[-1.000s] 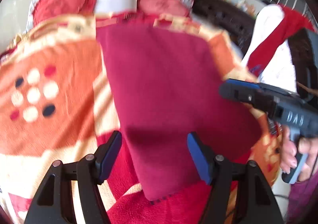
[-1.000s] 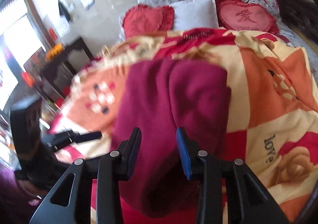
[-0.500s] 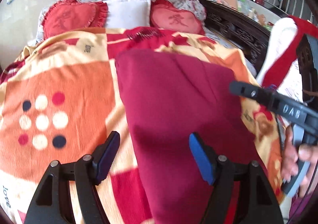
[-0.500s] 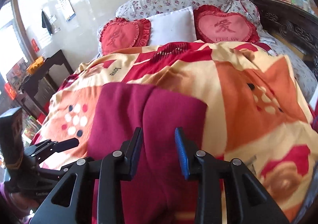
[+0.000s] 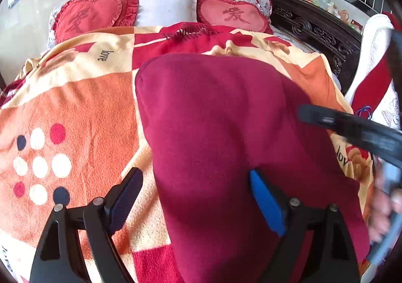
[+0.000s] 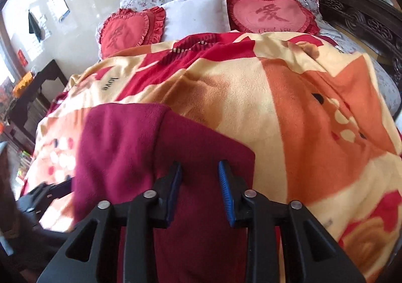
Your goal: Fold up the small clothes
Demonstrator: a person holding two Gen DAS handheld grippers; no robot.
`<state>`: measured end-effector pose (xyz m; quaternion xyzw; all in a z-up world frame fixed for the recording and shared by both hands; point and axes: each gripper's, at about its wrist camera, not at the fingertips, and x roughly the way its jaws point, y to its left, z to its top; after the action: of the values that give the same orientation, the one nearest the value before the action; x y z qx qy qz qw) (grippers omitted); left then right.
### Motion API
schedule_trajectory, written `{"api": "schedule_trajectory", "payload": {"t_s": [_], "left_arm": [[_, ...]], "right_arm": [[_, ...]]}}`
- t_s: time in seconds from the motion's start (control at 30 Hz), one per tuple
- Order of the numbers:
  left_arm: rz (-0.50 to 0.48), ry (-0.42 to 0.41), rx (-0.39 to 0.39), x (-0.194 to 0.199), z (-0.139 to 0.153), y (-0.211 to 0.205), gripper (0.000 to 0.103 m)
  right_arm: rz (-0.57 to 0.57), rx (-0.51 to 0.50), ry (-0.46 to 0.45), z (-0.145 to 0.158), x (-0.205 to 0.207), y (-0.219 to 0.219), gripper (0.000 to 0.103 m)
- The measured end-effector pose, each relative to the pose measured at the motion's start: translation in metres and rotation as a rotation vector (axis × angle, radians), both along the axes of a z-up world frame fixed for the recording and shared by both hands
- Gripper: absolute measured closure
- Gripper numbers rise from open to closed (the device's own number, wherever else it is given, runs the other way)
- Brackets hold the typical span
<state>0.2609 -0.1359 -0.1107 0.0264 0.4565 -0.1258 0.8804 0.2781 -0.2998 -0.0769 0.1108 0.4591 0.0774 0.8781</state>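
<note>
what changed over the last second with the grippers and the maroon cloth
Both grippers drew back and tilted up, so the pillows at the head of the bed came fully into view. The left gripper kept its jaws wide open; the right gripper kept a narrower gap, gripping nothing. The maroon garment stayed folded flat on the patterned blanket, apparently unmoved.

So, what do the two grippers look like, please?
Both the left gripper and the right gripper have black angular plastic arms with silver rivets, and blue ribbed pads line the inner faces of the fingers. No cables or sleeves are visible.
</note>
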Motion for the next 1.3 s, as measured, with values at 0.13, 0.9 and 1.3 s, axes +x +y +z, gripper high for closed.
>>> {"api": "schedule_trajectory", "payload": {"t_s": [0.13, 0.9, 1.3], "left_arm": [[0.004, 0.004, 0.004, -0.001, 0.000, -0.002, 0.013], [-0.025, 0.119, -0.150, -0.023, 0.004, 0.009, 0.013], [-0.009, 0.165, -0.232, -0.027, -0.007, 0.030, 0.011]], "right_arm": [[0.073, 0.055, -0.033, 0.019, -0.052, 0.003, 0.090], [0.034, 0.039, 0.002, -0.020, -0.099, -0.009, 0.086], [0.060, 0.302, 0.005, -0.045, -0.050, -0.043, 0.056]]}}
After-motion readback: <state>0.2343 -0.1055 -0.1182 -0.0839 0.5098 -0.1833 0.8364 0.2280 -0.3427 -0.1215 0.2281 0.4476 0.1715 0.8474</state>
